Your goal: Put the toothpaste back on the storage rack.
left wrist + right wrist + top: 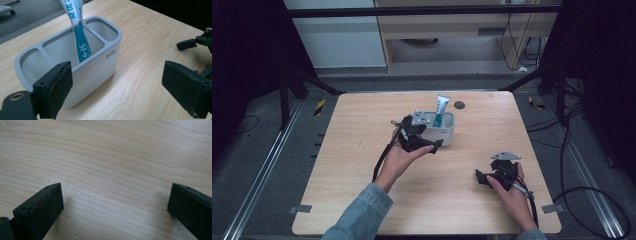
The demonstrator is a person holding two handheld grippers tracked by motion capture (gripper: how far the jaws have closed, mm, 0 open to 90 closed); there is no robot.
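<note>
One toothpaste tube is standing tilted in the middle of three compartments of one grey holder, which is sitting near the far middle of the wooden table. The left gripper is hovering just beside the holder, jaws apart and gripping nothing. The right gripper is resting well apart, jaws also wide over bare wood.

Your left gripper and right gripper are black, blocky tools, each topped by a grey three-cornered plate and trailing a black cable. Their jaws carry flat, dark padded faces with small screw holes. You wear blue denim sleeves.
</note>
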